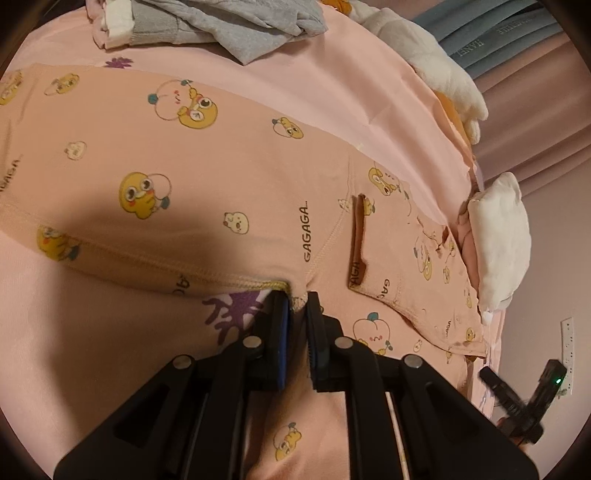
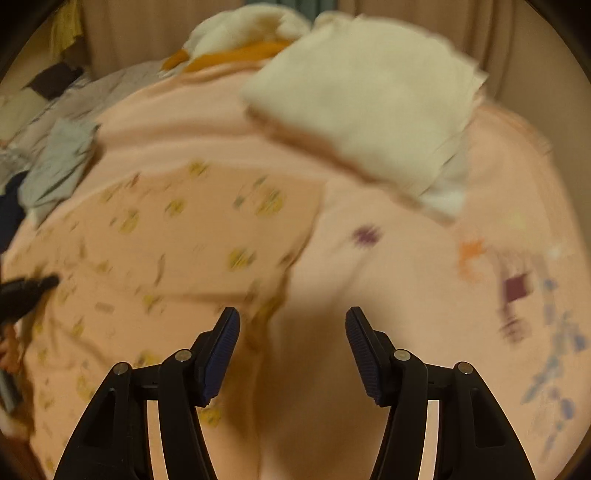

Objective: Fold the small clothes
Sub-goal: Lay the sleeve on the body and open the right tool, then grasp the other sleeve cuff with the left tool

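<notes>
We hold the left gripper (image 1: 298, 308) with its fingers pinched on the stitched hem of the peach printed garment (image 1: 207, 177), which lies spread flat over the middle of the pink bedsheet (image 1: 317, 74), its cartoon ducks and "GAGAGA" lettering facing up. Our right gripper (image 2: 292, 325) hangs above the sheet with its fingers spread wide and nothing between them; its view is blurred, with the garment's edge just below and to the left of the fingertips. A folded white cloth (image 1: 500, 236) rests near the sheet's right edge in the left wrist view, beside the garment's far end. A heap of grey clothes (image 1: 229, 26) sits toward the far edge of the sheet, well apart from the garment.
</notes>
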`<act>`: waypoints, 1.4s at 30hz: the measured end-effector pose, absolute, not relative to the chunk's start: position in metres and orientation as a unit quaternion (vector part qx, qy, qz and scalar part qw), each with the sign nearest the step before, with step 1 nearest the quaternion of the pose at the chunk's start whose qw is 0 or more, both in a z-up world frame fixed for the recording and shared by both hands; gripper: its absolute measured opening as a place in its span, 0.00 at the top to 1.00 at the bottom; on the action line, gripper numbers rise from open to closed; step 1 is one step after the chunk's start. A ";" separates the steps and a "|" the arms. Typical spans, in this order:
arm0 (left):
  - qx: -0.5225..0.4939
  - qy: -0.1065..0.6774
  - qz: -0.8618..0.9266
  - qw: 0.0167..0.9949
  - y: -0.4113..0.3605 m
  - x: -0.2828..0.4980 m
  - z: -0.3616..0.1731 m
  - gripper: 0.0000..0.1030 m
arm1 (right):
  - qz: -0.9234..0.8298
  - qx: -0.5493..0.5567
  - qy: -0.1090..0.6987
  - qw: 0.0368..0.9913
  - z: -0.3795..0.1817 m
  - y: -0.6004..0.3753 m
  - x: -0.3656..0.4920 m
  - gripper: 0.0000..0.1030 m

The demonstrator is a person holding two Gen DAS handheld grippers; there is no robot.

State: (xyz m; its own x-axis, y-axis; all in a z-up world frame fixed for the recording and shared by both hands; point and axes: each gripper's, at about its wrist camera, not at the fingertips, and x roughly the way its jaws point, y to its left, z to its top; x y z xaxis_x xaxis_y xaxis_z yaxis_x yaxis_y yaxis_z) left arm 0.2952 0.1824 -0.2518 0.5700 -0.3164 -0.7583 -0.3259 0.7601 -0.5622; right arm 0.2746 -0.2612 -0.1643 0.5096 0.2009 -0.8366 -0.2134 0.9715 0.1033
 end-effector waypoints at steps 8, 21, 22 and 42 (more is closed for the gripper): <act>-0.303 0.430 0.086 0.846 0.236 0.262 -0.217 0.75 | 0.051 -0.012 0.460 0.887 -0.199 -0.267 0.294 0.44; -0.523 0.340 0.115 0.773 0.385 0.181 -0.239 0.63 | 0.079 0.047 0.427 0.900 -0.198 -0.273 0.287 0.49; -0.537 0.333 0.115 0.766 0.392 0.176 -0.241 0.59 | 0.080 0.042 0.424 0.901 -0.200 -0.272 0.287 0.53; -0.620 0.228 0.160 0.734 0.451 0.133 -0.258 0.45 | 0.085 0.038 0.414 0.906 -0.209 -0.266 0.284 0.62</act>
